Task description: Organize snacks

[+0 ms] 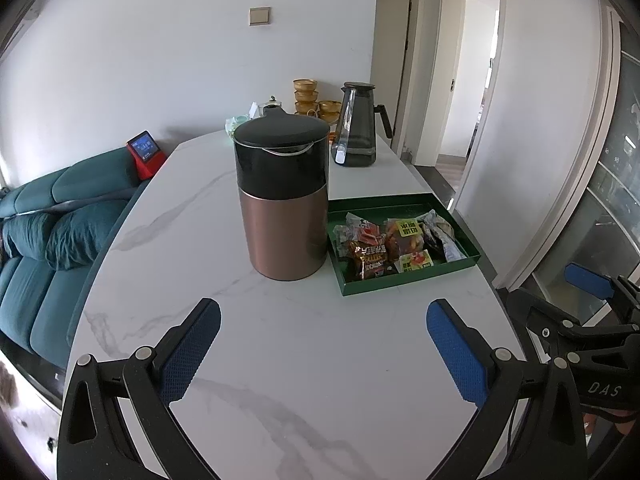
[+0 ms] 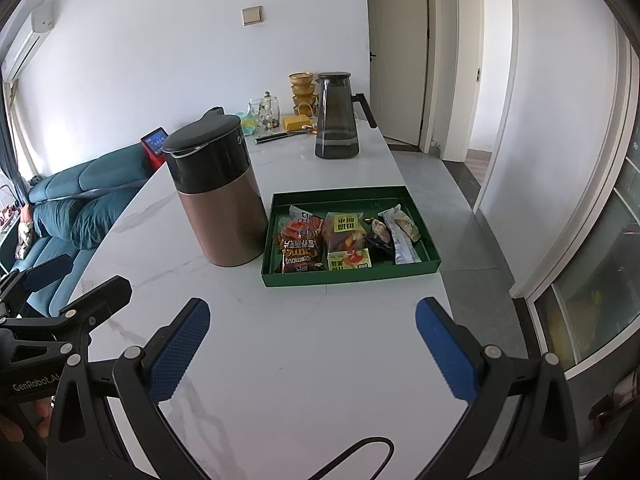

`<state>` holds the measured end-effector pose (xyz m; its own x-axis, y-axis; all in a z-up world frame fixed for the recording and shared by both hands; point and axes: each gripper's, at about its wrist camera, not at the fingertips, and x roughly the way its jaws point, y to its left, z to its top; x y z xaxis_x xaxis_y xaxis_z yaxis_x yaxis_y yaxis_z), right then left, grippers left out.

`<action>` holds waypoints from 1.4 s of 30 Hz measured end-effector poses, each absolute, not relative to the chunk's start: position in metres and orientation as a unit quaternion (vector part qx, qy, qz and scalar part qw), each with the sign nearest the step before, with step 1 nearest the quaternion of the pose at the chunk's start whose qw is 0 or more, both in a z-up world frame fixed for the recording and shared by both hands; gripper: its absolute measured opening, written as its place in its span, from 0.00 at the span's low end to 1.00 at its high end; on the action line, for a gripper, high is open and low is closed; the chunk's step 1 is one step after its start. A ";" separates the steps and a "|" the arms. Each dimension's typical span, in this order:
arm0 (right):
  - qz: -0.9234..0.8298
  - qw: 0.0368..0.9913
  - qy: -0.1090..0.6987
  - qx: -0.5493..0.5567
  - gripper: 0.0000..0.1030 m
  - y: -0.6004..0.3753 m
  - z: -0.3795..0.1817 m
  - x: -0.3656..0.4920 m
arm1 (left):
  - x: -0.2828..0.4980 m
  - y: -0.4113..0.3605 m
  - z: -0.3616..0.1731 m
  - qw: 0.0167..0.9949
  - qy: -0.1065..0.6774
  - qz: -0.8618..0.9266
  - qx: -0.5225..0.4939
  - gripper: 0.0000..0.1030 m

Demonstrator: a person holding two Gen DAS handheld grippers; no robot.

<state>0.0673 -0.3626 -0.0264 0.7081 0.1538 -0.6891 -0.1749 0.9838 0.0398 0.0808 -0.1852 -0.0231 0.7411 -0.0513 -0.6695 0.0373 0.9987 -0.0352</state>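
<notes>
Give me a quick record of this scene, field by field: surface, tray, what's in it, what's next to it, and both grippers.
surface: white marble table
tray: green tray, near the table's right edge
contents: snack packets, all inside the tray
beside tray: copper canister with black lid, on its left
behind: dark glass pitcher
left gripper: open, empty
right gripper: open, empty

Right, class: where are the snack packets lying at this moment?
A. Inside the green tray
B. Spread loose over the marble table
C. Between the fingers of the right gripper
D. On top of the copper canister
A: the snack packets all lie inside the green tray, beside the copper canister.
</notes>
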 end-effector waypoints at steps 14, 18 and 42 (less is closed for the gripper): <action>0.093 0.923 0.372 -0.012 1.00 -0.362 -0.028 0.067 | 0.082 -0.186 -0.025 0.932 0.361 -0.021 -0.006 0.98; 0.092 0.924 0.371 -0.011 1.00 -0.363 -0.028 0.067 | 0.082 -0.186 -0.025 0.932 0.361 -0.021 -0.007 0.98; 0.086 0.923 0.376 -0.009 1.00 -0.361 -0.031 0.068 | 0.083 -0.185 -0.025 0.931 0.365 -0.020 -0.007 0.98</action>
